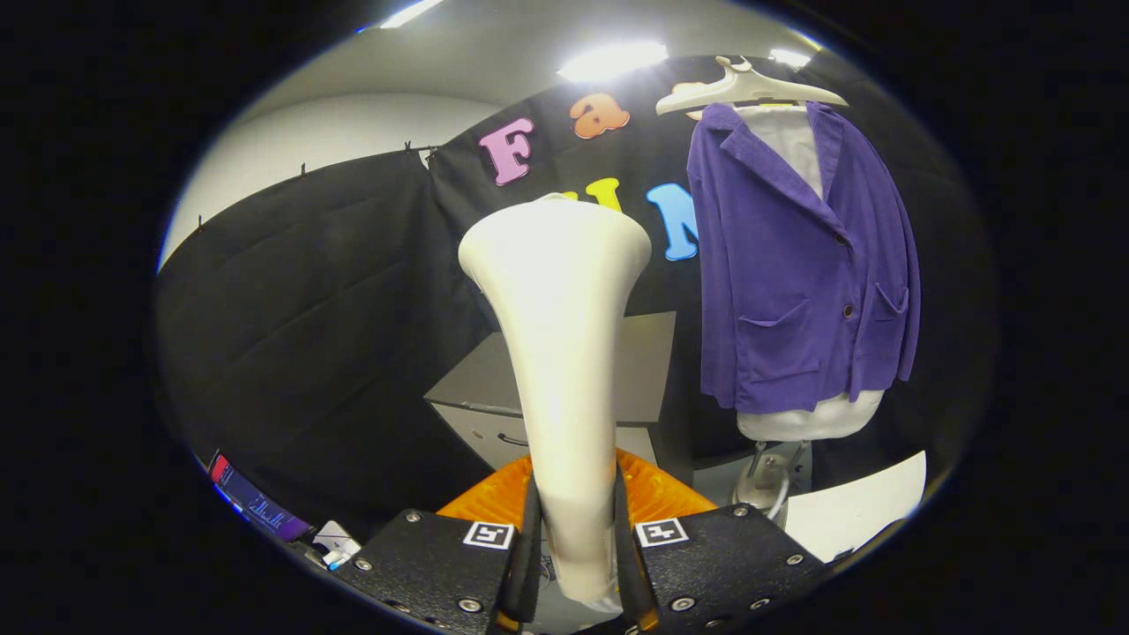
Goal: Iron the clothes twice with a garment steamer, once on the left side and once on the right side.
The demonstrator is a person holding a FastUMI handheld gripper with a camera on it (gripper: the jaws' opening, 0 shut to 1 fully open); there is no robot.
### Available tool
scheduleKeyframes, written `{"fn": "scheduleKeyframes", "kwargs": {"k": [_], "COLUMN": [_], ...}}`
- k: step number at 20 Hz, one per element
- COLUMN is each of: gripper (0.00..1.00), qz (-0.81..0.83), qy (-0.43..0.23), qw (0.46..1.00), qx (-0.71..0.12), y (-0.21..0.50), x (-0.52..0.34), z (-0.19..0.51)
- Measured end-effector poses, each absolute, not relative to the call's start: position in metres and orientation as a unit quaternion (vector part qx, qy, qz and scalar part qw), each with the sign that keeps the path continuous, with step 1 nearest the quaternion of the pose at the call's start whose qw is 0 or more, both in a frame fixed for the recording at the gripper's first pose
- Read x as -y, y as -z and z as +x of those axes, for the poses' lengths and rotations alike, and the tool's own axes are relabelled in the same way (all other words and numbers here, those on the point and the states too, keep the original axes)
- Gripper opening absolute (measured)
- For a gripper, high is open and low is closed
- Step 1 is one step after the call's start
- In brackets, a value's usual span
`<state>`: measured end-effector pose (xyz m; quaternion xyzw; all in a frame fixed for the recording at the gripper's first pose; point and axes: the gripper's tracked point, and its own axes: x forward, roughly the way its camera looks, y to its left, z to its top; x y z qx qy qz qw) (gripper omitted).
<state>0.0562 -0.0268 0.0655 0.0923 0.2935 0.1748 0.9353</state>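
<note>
one gripper (571, 538) in play, both fingers pressed on the handle of the garment steamer (557, 353), so it's clamped, not open. steamer stands upright between the fingers, its wide head flaring at the top, just ahead of the camera.

purple jacket (798, 265) hangs on a pale hanger (750, 88) over a white torso form (811, 419), far right of the steamer head and well apart from it. form sits on a metal stand (763, 481). grey cabinet (538, 379) sits behind the steamer, left of the jacket. a white sheet (860, 511) lies near right, below the form.

judgement: steamer is grasped, no pass on the jacket started yet. next is to carry the head across to the jacket's left or right panel and sweep along it.

risks from here:
- grip is low on a long tapered handle; head is far from the pinch point, so side load against the fabric could lever it and twist it in the fingers.
- smooth handle, could slide through the pads if the gripper tilts.
- jacket hangs free on the form; pushing too hard could swing it or pull it off the hanger shoulder.
- lapels, buttons and pocket edges could snag the head mid-sweep.
- steamer head blocks much of the forward view, so contact point is hard to judge.
- can't tell if a hose or cord trails; if so, could catch the cabinet.
</note>
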Motion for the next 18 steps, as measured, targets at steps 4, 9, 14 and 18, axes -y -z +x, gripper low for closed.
{"fn": "scheduleKeyframes", "kwargs": {"k": [4,9,14,18], "gripper": [0.36,0.36,0.35,0.35], "qz": [0.108,0.125,0.127,0.132], "qy": [-0.152,-0.115,-0.053,-0.008], "qw": [0.948,0.967,0.983,0.986], "qx": [-0.259,-0.192,-0.123,-0.102], "y": [-0.089,-0.145,-0.183,-0.187], "x": [0.043,0.083,0.133,0.169], "z": [0.062,0.099,0.161,0.229]}}
